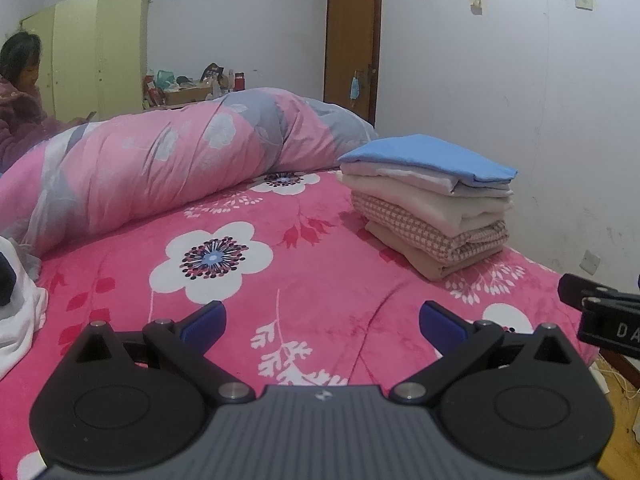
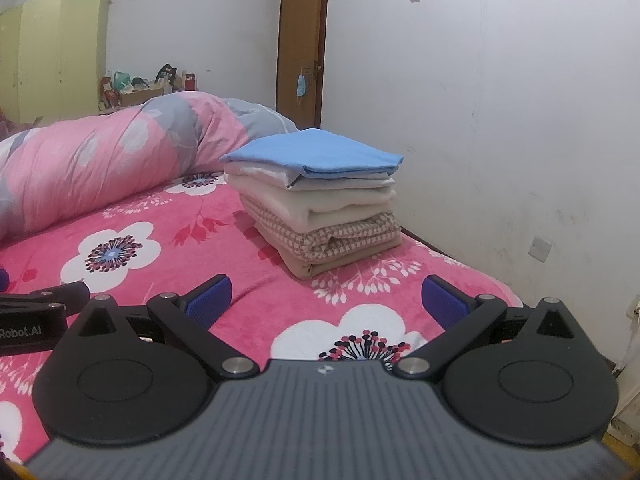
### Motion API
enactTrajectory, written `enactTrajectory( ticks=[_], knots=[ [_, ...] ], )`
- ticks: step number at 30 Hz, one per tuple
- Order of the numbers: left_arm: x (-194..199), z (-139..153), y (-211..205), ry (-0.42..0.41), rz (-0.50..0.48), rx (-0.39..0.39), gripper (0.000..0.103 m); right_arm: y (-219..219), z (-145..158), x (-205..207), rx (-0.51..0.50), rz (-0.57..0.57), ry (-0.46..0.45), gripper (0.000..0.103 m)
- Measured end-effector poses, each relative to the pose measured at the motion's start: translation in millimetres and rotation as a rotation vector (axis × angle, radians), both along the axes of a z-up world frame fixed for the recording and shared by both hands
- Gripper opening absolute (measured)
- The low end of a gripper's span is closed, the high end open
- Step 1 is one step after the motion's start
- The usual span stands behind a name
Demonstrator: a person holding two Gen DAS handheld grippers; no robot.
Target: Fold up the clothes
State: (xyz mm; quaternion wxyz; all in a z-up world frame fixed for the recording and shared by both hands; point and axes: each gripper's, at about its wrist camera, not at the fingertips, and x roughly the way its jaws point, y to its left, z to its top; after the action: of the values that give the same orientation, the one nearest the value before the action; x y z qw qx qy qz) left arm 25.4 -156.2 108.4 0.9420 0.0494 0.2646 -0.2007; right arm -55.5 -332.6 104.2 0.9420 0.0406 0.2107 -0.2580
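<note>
Both wrist cams sit low over the bed (image 1: 248,216), side by side, facing the far wall; right one sits closer to the shared folded stack (image 2: 320,208).

Left gripper (image 1: 322,326): ribbed grey housing with a small pale emblem at its top centre, flanked by two black round-lobed plates, each with a triangular cut-out and silver pivot screws. Black linkage arms run to fingers faced with dark blue textured pads (image 1: 205,322). Right gripper (image 2: 327,298) — same build, blue pads (image 2: 211,300) finely dimpled; in each view the other unit's black side bears white lettering — partly cropped, "Robot.AI" readable.
</note>
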Motion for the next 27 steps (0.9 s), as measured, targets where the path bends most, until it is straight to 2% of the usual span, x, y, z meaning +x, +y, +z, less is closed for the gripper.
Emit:
enactTrajectory(
  ticks=[27],
  knots=[
    [-4,3,-13,-0.018,-0.019,0.02,0.103,-9,-1,-6,0.015,-0.017,-0.011,0.102]
  ],
)
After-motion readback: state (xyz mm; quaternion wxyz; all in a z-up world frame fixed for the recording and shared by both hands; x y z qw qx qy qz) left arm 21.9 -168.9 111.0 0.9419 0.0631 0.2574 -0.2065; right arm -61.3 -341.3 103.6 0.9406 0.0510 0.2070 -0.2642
